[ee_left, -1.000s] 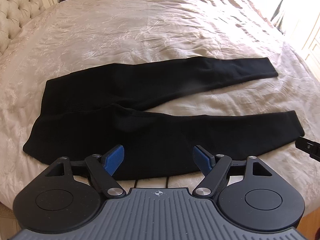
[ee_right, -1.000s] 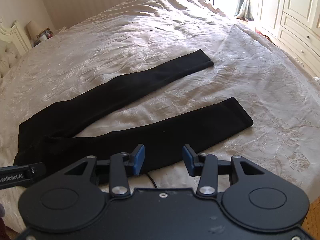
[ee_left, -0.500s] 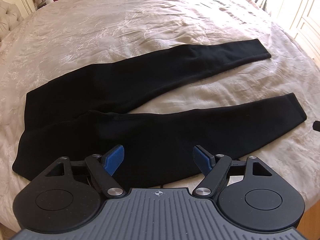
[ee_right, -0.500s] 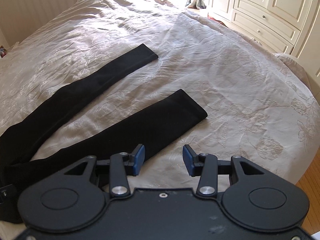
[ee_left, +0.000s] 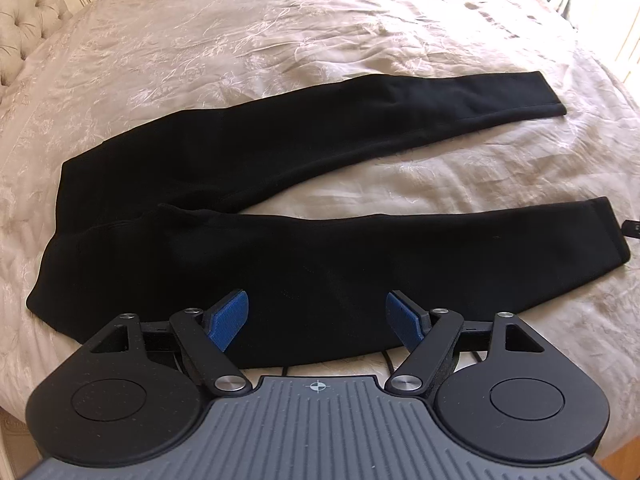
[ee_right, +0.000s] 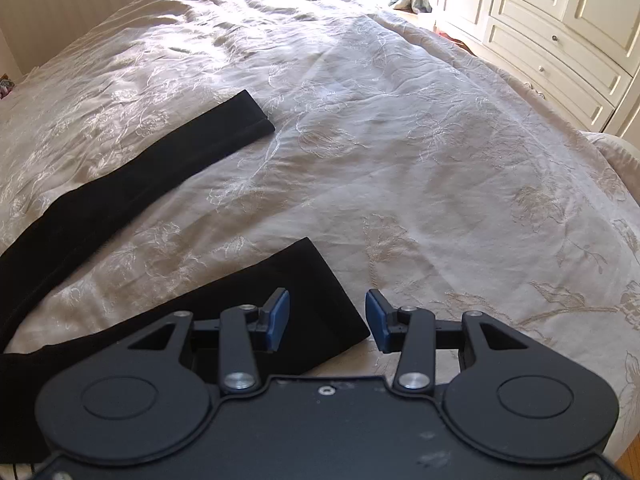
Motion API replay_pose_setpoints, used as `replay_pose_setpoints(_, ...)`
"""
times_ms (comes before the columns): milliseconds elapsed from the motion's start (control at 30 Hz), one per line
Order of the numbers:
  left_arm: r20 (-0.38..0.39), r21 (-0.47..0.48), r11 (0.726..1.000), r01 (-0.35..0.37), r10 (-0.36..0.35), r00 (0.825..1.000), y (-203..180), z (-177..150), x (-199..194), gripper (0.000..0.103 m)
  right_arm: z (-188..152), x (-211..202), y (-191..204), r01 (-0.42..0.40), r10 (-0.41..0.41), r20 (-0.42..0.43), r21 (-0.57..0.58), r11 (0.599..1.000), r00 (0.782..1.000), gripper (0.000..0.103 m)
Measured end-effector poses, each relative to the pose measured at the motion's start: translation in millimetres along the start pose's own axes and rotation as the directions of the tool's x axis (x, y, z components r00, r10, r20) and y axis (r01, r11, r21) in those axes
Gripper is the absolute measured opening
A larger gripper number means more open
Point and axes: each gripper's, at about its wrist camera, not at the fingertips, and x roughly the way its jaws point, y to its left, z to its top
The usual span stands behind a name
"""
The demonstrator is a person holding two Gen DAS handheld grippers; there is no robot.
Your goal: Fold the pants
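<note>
Two legs of the black pants (ee_left: 320,208) lie splayed flat across the bed (ee_left: 280,40), waistband left. Left hand-held gripper (ee_left: 318,320) hovers spread over the near thigh; right hand-held gripper (ee_right: 327,320) spread at the near cuff (ee_right: 332,304). Pinching only the top layer would likely skew the fold.

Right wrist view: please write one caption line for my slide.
Open right gripper hovers at the near leg cuff of black pants spread on a bed.
</note>
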Motion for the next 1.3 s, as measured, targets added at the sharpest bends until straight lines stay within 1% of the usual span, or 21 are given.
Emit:
replay_pose_setpoints(233, -0.03, -0.036, 0.999, -0.032, 0.031, 0.999, -8.8, -2.1, 2.4, 0.075, 6.5, 42.8, -18.8, -0.075, 0.07, -0.098, -0.045, 0.996, 0.993, 0.045)
replay_pose_setpoints(333, -0.033, -0.044, 0.998, -0.045, 0.044, 0.999, -9.9, 0.5, 2.5, 0.075, 5.8, 52.4, -21.0, -0.131, 0.123, -0.144, -0.044, 0.99, 0.982, 0.045)
replay_pose_setpoints(400, -0.032, -0.043, 0.998, -0.049, 0.048, 0.998, -11.8, 2.3, 3.3, 0.075, 4.5, 56.7, -20.8, -0.181, 0.172, -0.169, -0.037, 0.983, 0.97, 0.046)
replay_pose_setpoints(467, -0.033, -0.039, 0.998, -0.048, 0.046, 0.998, -14.1, 4.3, 5.4, 0.075, 2.9, 56.5, -15.6, -0.156, 0.143, -0.165, -0.067, 0.985, 0.976, 0.034)
replay_pose_setpoints(500, -0.034, -0.034, 0.998, -0.045, 0.044, 0.998, -15.8, 4.6, 6.6, 0.075, 1.9, 55.3, -13.3, -0.15, 0.135, -0.166, -0.084, 0.985, 0.977, 0.005)
replay_pose_setpoints(533, -0.036, -0.027, 0.999, -0.041, 0.04, 0.999, -18.0, 5.4, 7.6, 0.075, -0.2, 54.0, -11.5, -0.152, 0.135, -0.172, -0.091, 0.984, 0.976, 0.003)
replay_pose_setpoints(600, -0.035, -0.009, 0.999, -0.031, 0.031, 0.999, -22.8, 6.8, 9.1, 0.075, -4.6, 44.0, -10.0, -0.15, 0.134, -0.154, -0.097, 0.984, 0.979, 0.003)
replay_pose_setpoints(700, -0.028, 0.016, 1.0, -0.012, 0.012, 1.0, -29.2, 6.8, 9.6, 0.075, -16.0, 24.7, -14.6, -0.076, 0.058, -0.111, -0.171, 0.982, 0.992, 0.003)
replay_pose_setpoints(733, -0.026, 0.024, 1.0, -0.007, 0.008, 1.0, -31.3, 6.7, 10.2, 0.075, -19.9, 22.3, -20.0, -0.051, 0.033, -0.108, -0.176, 0.983, 0.994, 0.003)
replay_pose_setpoints(833, -0.029, 0.035, 0.999, -0.001, 0.002, 1.0, -32.5, 6.9, 11.3, 0.075, -28.9, 29.3, -36.2, -0.02, -0.003, -0.148, -0.15, 0.989, 0.989, 0.003)
replay_pose_setpoints(867, -0.028, 0.031, 1.0, -0.002, 0.003, 1.0, -31.3, 7.2, 11.2, 0.075, -29.5, 30.3, -38.4, -0.027, 0.006, -0.154, -0.139, 0.99, 0.988, 0.003)
replay_pose_setpoints(900, -0.027, 0.027, 1.0, -0.004, 0.005, 1.0, -29.6, 7.5, 11.3, 0.075, -28.3, 29.5, -39.2, -0.041, 0.021, -0.154, -0.129, 0.991, 0.988, 0.006)
replay_pose_setpoints(933, -0.027, 0.019, 1.0, -0.006, 0.007, 1.0, -26.7, 8.6, 11.9, 0.075, -25.1, 26.9, -39.8, -0.041, 0.024, -0.145, -0.119, 0.992, 0.989, 0.015)
replay_pose_setpoints(1000, -0.03, -0.001, 1.0, -0.014, 0.014, 0.999, -21.2, 10.6, 13.5, 0.075, -16.5, 17.5, -41.6, -0.036, 0.029, -0.093, -0.076, 0.996, 0.995, 0.021)
replay_pose_setpoints(1033, -0.032, -0.01, 1.0, -0.018, 0.017, 0.999, -18.2, 11.5, 14.5, 0.075, -10.5, 13.3, -43.4, -0.047, 0.044, -0.068, -0.05, 0.998, 0.997, 0.023)
replay_pose_setpoints(1100, -0.034, -0.027, 0.999, -0.027, 0.027, 0.999, -13.1, 13.8, 16.3, 0.075, 3.4, 5.5, -41.5, -0.077, 0.076, -0.024, -0.014, 0.997, 0.997, 0.025)
replay_pose_setpoints(1167, -0.035, -0.042, 0.998, -0.037, 0.036, 0.999, -8.8, 17.0, 18.0, 0.075, 19.3, 4.6, -32.5, -0.117, 0.117, 0.002, -0.006, 0.993, 0.993, 0.027)
replay_pose_setpoints(1300, -0.03, -0.069, 0.996, -0.062, 0.06, 0.998, -1.3, 25.0, 21.7, 0.075, 51.6, 18.6, -5.6, -0.195, 0.195, 0.006, -0.012, 0.981, 0.981, 0.027)
